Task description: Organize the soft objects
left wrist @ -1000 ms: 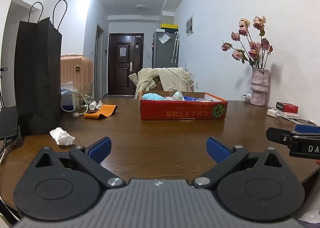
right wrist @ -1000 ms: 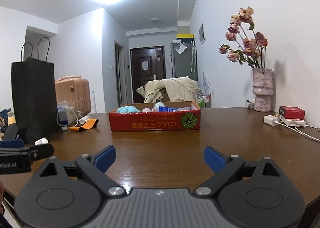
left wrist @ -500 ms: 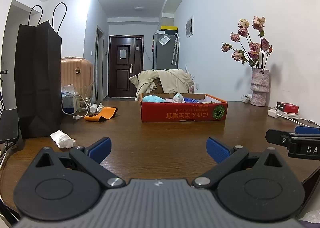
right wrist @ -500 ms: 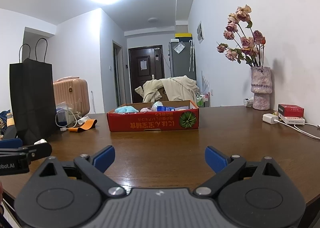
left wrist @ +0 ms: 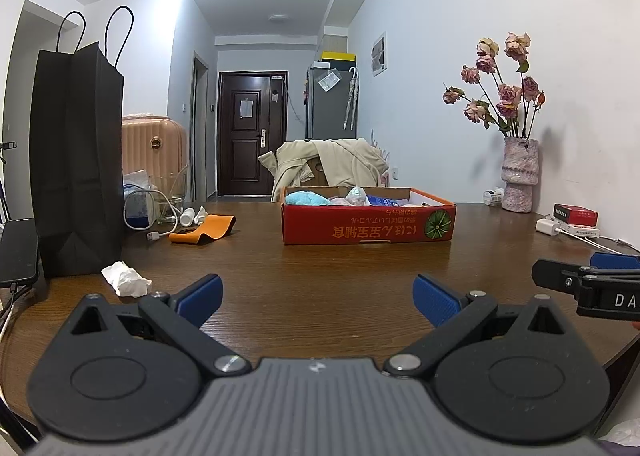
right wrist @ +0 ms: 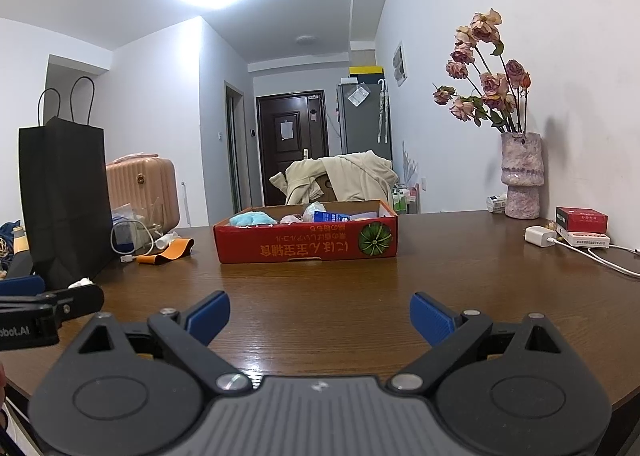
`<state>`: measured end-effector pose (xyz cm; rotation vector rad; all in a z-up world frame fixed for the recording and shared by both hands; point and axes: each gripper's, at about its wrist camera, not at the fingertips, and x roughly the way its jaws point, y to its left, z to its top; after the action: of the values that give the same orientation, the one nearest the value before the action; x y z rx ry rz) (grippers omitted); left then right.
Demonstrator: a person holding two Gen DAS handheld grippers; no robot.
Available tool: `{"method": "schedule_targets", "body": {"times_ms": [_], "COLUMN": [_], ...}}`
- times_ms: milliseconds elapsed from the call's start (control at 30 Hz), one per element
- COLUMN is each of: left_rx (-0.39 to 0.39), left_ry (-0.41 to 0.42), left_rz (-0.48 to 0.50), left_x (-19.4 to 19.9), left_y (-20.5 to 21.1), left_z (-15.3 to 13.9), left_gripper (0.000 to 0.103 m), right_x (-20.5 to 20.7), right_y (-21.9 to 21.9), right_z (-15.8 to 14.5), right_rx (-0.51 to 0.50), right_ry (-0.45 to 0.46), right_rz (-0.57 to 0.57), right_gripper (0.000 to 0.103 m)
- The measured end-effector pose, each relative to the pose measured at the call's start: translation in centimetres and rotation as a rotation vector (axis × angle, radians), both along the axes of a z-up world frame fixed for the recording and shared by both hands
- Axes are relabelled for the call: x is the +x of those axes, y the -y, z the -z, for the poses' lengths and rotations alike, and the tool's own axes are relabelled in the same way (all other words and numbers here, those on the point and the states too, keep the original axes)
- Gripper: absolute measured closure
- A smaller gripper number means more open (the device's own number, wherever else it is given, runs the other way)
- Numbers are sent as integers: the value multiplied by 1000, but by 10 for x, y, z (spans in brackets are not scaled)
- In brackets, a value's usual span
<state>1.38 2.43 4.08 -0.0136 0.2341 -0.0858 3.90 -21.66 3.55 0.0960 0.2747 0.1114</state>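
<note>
Two grippers hover low with jaws spread and empty: the left gripper [left wrist: 318, 294], the right gripper [right wrist: 320, 314]. Left of centre lies a crumpled white tissue [left wrist: 126, 279]; at centre, the red cardboard box [left wrist: 368, 230] holds a fluffy blue toy [left wrist: 306, 198]. This fits sorting either underway or finished.

2 low side-by-side views toward box [left wrist: 368, 222]
</note>
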Motion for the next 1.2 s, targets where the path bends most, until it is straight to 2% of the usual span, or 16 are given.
{"method": "schedule_targets", "body": {"times_ms": [800, 1200], "left_rx": [6, 9], "left_ry": [14, 62], "left_rz": [1, 4], "left_x": [1, -3], "left_y": [-2, -2], "left_z": [-2, -15], "left_gripper": [0, 0], "right_x": [0, -7], "right_y": [-1, -5], "right_z": [-1, -12], "right_rx": [-1, -17], "right_ry": [1, 67], "right_rz": [-3, -9], "right_gripper": [6, 6]}}
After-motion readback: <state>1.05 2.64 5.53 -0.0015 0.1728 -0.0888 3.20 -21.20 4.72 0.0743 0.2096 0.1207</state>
